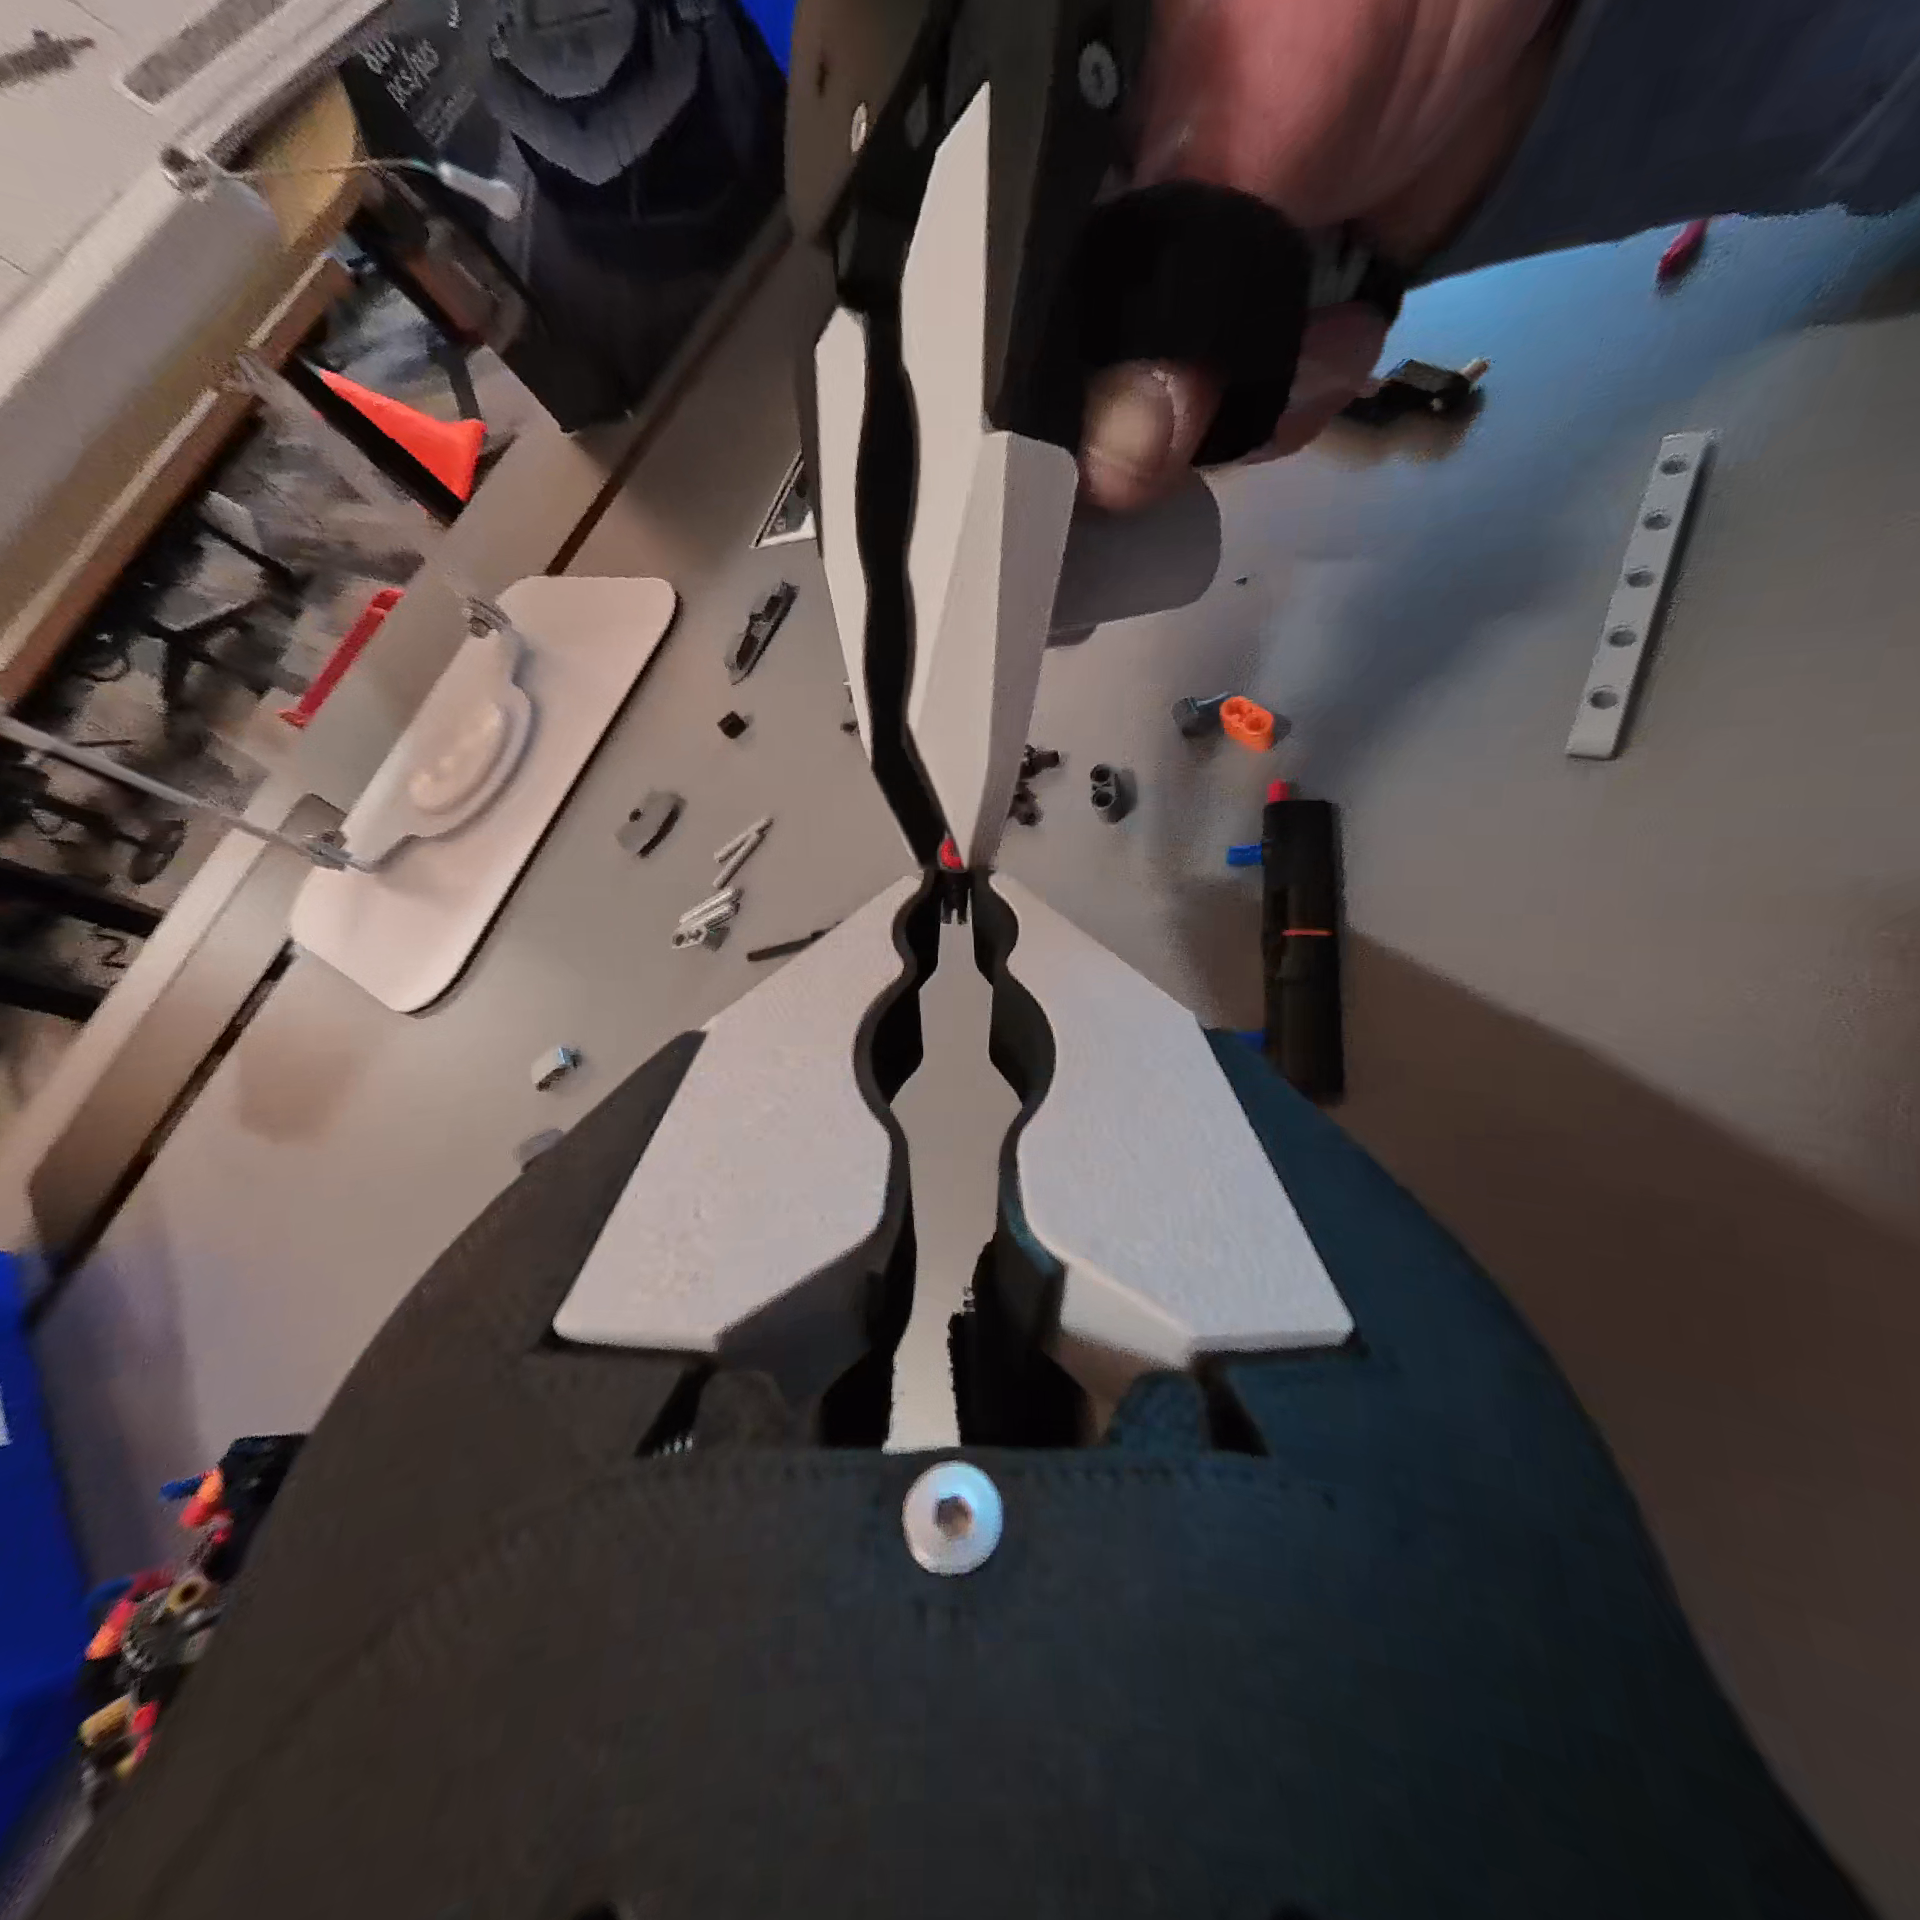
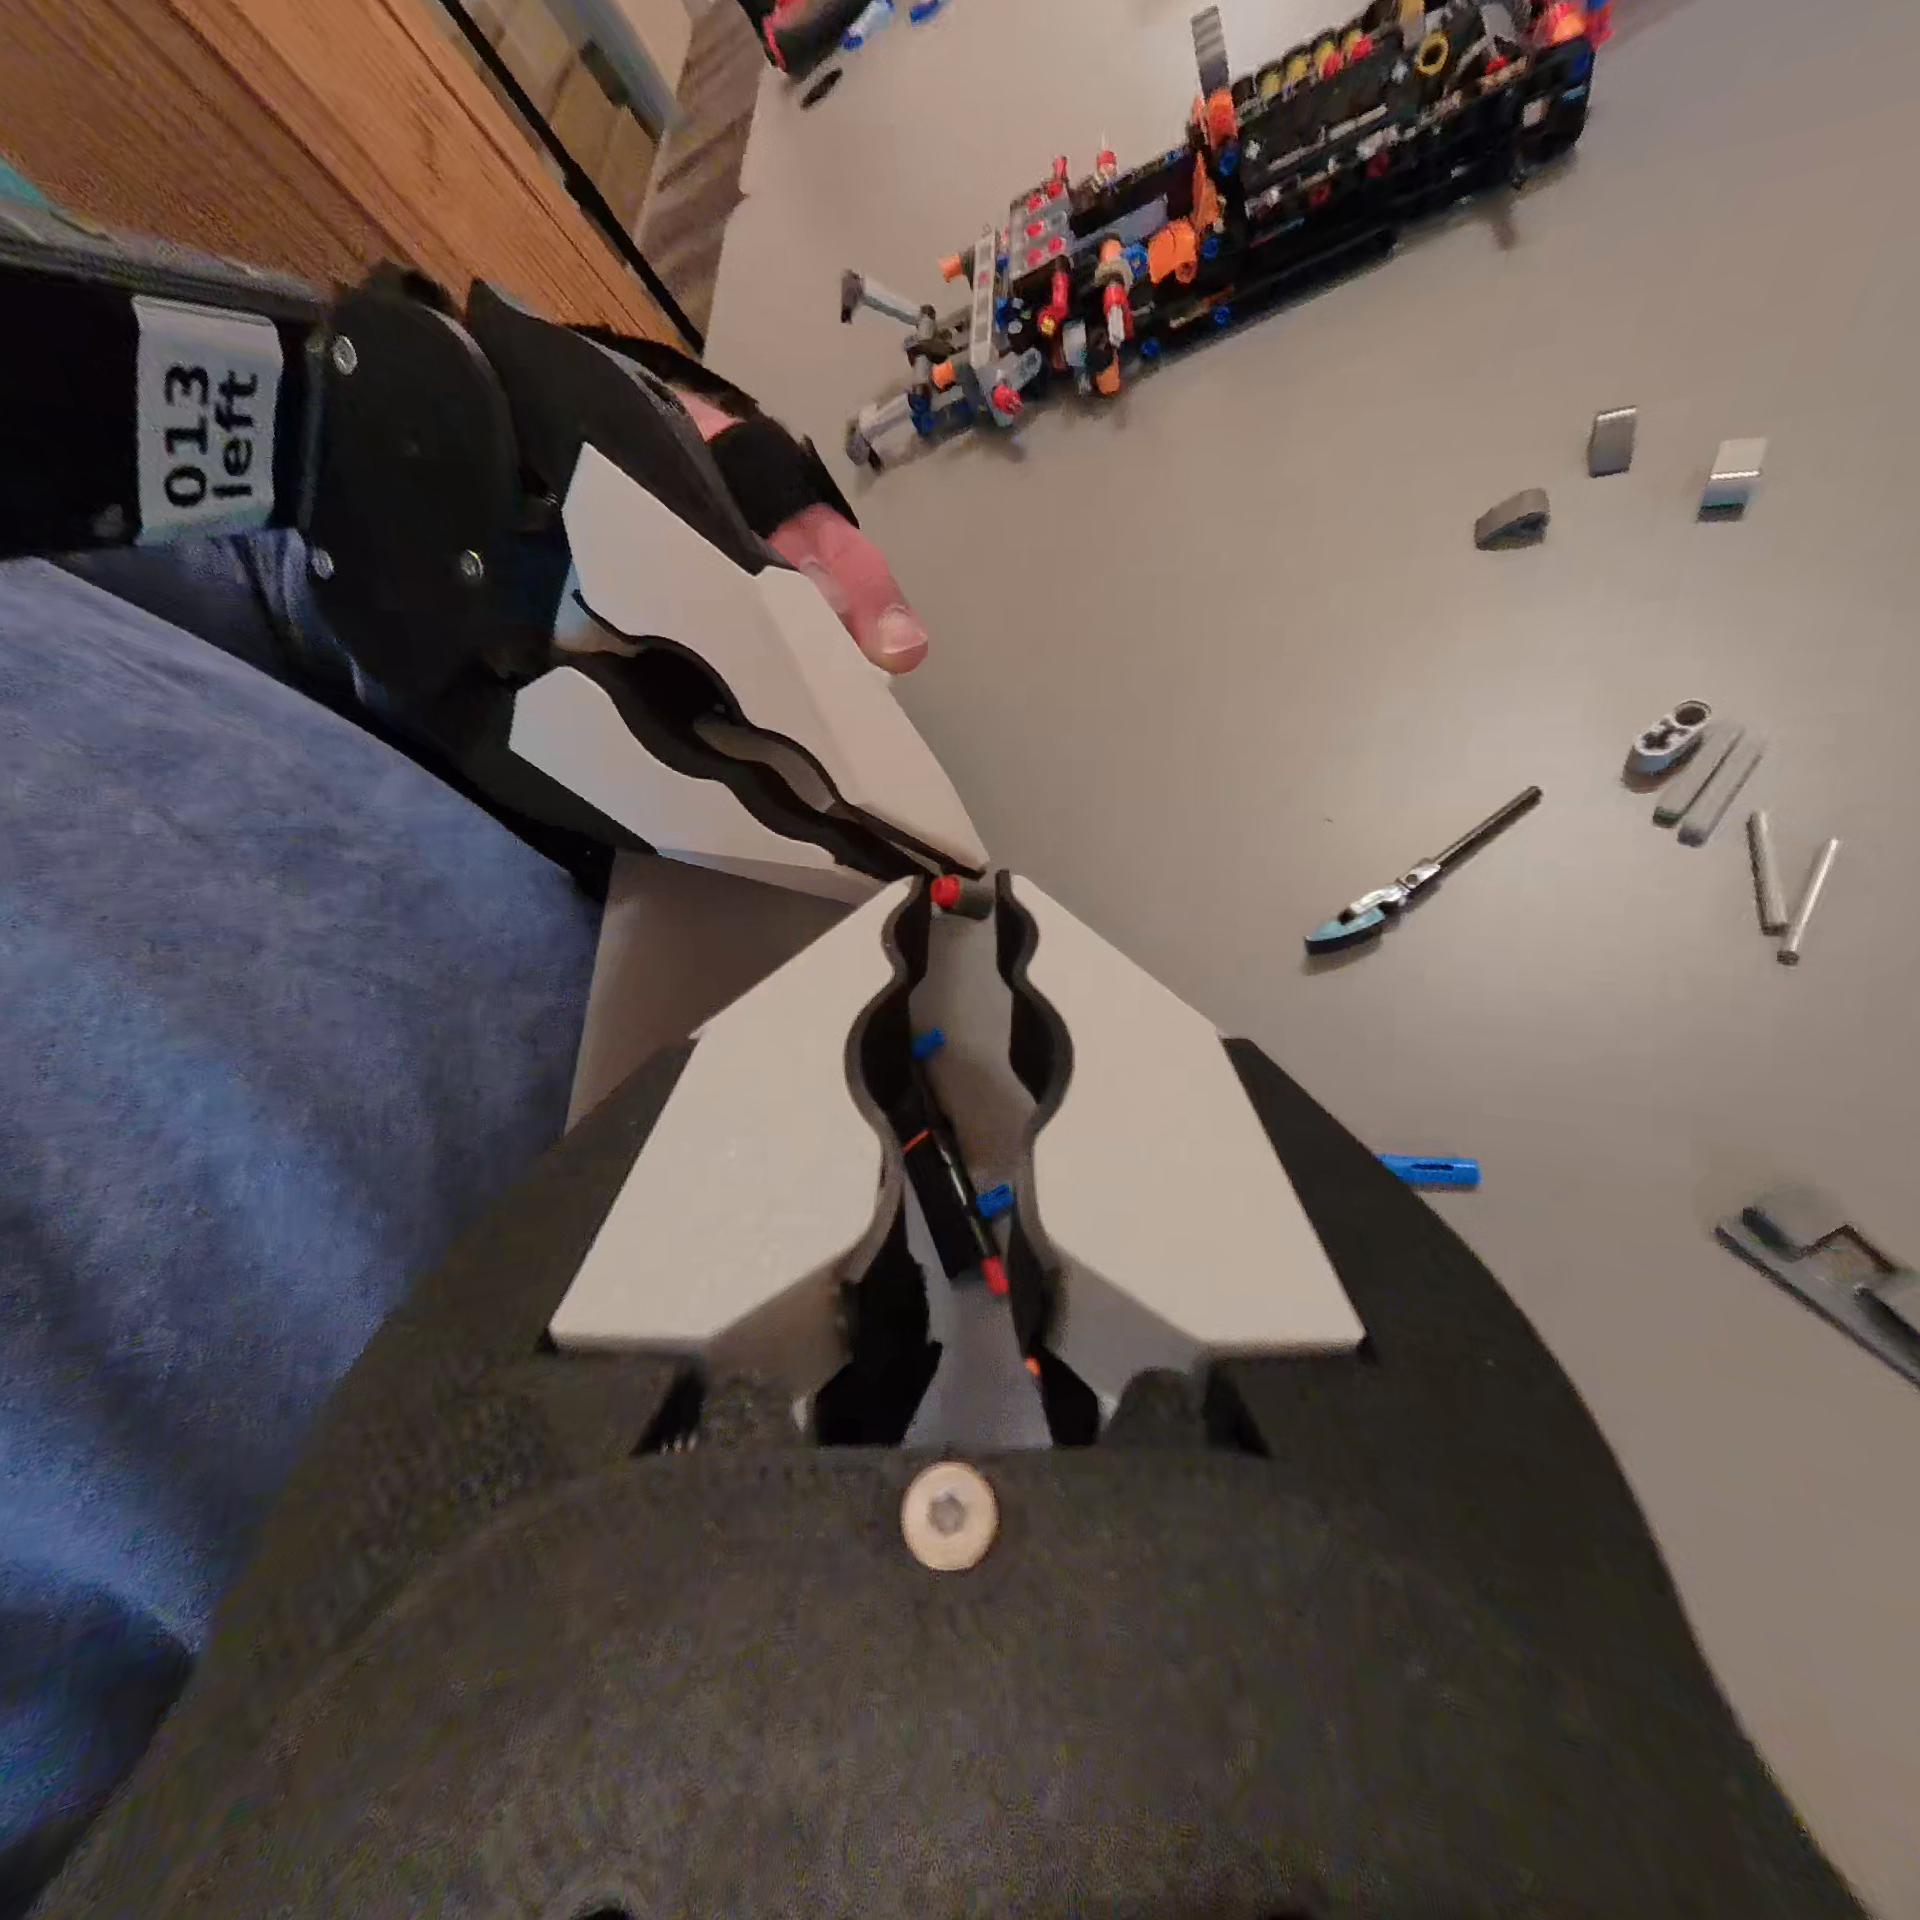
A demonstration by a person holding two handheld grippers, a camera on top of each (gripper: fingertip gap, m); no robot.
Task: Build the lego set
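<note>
In the left wrist view my left gripper (image 1: 951, 902) is shut on a small black pin (image 1: 951, 906) above the grey table (image 1: 1558, 1039). My right gripper (image 1: 943, 847) comes down from the top. Its tips meet the left gripper's tips and pinch a small piece with a red end (image 1: 945, 853). In the right wrist view my right gripper (image 2: 958, 896) is shut on that dark grey piece with the red end (image 2: 956, 894). My left gripper (image 2: 961, 864) comes in from the left and touches it tip to tip. Both pieces are held in the air.
A black beam (image 1: 1299, 935) with blue and red pins lies on the table under the grippers, and shows between my right fingers (image 2: 951, 1174). A large black and orange build (image 2: 1247, 208) stands far back. Loose grey axles (image 2: 1787, 883), a long grey beam (image 1: 1642, 592) and an orange connector (image 1: 1247, 722) lie around. The grippers are tip to tip, or close to it. The orange connector (image 1: 1247, 722) is about equally far from each gripper, around 10 cm.
</note>
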